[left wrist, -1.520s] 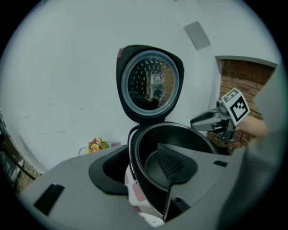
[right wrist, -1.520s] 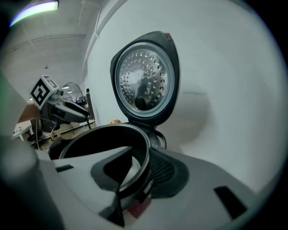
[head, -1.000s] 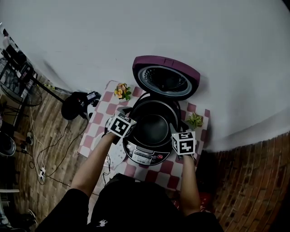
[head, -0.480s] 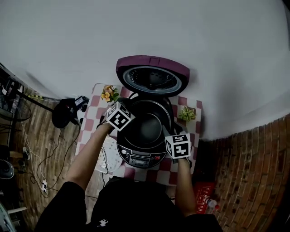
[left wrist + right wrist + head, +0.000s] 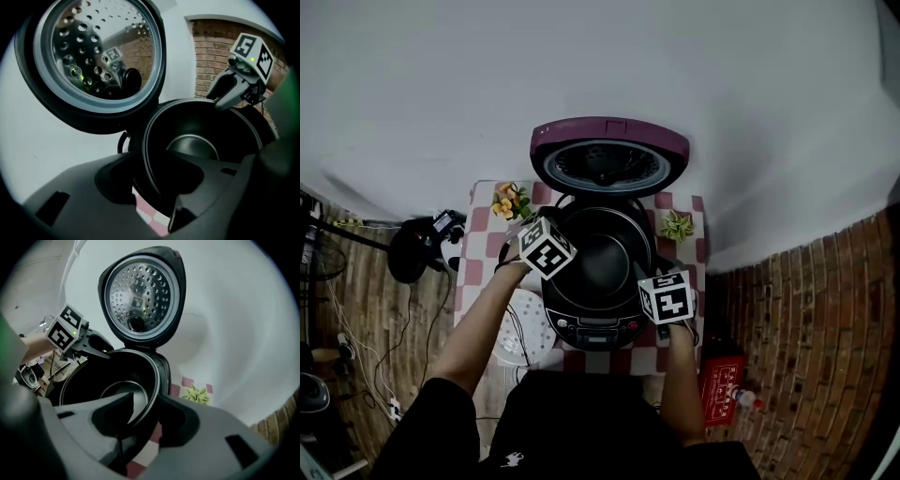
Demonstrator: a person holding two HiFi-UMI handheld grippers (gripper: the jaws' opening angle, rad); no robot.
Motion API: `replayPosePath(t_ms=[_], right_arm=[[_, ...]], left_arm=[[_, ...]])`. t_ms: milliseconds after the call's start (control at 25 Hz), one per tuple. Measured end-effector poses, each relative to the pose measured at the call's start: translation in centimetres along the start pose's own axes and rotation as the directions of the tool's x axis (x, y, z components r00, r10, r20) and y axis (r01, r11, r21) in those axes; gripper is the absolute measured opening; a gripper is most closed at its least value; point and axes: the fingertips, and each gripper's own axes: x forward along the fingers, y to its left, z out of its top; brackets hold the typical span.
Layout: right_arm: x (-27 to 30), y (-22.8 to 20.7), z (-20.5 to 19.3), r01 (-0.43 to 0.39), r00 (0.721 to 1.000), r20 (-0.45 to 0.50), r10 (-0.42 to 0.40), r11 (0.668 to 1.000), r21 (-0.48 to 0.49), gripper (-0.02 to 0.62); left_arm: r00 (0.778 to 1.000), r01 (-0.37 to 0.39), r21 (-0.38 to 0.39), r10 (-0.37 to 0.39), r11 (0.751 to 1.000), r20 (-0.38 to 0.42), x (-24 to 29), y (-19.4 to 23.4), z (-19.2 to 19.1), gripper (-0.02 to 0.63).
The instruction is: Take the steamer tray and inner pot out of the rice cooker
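Note:
The rice cooker [image 5: 598, 309] stands on a checkered cloth with its purple lid [image 5: 609, 155] up. The black inner pot [image 5: 605, 253] sits in the cooker. My left gripper [image 5: 565, 246] is at the pot's left rim. In the left gripper view its jaws [image 5: 150, 187] straddle that rim and are closing, with a gap still showing beside it. My right gripper [image 5: 649, 274] is at the right rim, which runs between its jaws [image 5: 145, 423], open. A white tray [image 5: 525, 328] lies on the table left of the cooker.
A small flower pot [image 5: 508, 199] and a green plant [image 5: 677, 225] stand at the back corners of the cloth [image 5: 476, 272]. The white wall is right behind the lid. Cables and a black object [image 5: 417, 248] lie on the floor at left, and a red item [image 5: 720, 384] at right.
My left gripper has edged in to the pot's left rim and rolled. The right gripper has stayed at the right rim. The head view has shifted, so the cooker sits more centred.

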Motion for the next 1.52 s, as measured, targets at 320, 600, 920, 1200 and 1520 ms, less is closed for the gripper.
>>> replayPosePath(t_ms=[320, 600, 920, 1200, 1520], right_arm=[[0.4, -0.5, 0.2, 0.039, 0.986, -0.158, -0.043, 0.999, -0.031, 0.139], [2.8, -2.2, 5.2, 0.115, 0.993, 0.039, -0.108, 0.944, -0.309, 0.143], [6.1, -1.2, 6.9, 0.038, 0.999, -0.003, -0.046, 0.869, -0.493, 0.138], [6.8, -0.7, 6.8, 0.055, 0.996, -0.022, -0.082, 0.82, -0.569, 0.131], [6.7, -0.9, 7.0, 0.109, 0.992, 0.001, -0.128, 0.845, -0.524, 0.087]], left_arm=[[0.999, 0.025, -0.082, -0.022, 0.996, 0.041, -0.3, 0.4, -0.2, 0.103], [0.999, 0.013, -0.083, -0.009, 0.996, 0.045, 0.0, 0.5, 0.0, 0.091], [0.999, -0.044, -0.09, 0.046, 0.995, 0.02, 0.2, 0.6, 0.0, 0.089], [0.999, -0.048, -0.125, 0.051, 0.991, 0.019, 0.2, 0.6, 0.1, 0.086], [0.998, -0.044, -0.176, 0.052, 0.983, 0.041, 0.0, 0.7, 0.3, 0.055]])
